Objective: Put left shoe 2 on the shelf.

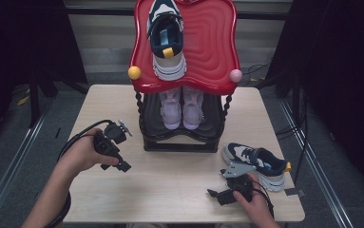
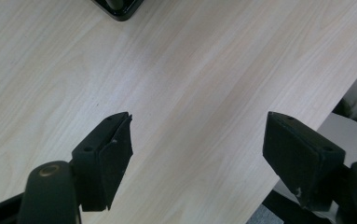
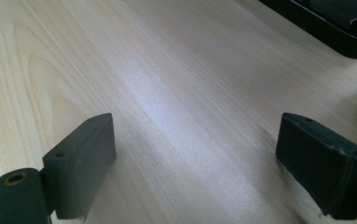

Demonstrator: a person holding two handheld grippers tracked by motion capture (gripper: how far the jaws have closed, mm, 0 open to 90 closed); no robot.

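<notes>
A navy and white sneaker (image 1: pixel 166 40) lies on the red top (image 1: pixel 213 52) of a black shoe rack. A matching sneaker (image 1: pixel 258 164) rests on the table at the right front. On the rack's lower shelf stands a pale pink pair (image 1: pixel 182 109). My left gripper (image 1: pixel 118 160) is held low over the table left of the rack, open with nothing between its fingers; in the left gripper view (image 2: pixel 198 119) bare wood lies under it. My right gripper (image 1: pixel 217 194) sits near the front edge just beside the loose sneaker, jaws pointing left, open and empty (image 3: pixel 195 120).
The light wooden table (image 1: pixel 170 185) has bare wood between the two grippers. The rack's black base (image 3: pixel 325 28) stands mid-table towards the back, and one of its feet (image 2: pixel 118 7) is near the left gripper. Dark curtains flank both sides.
</notes>
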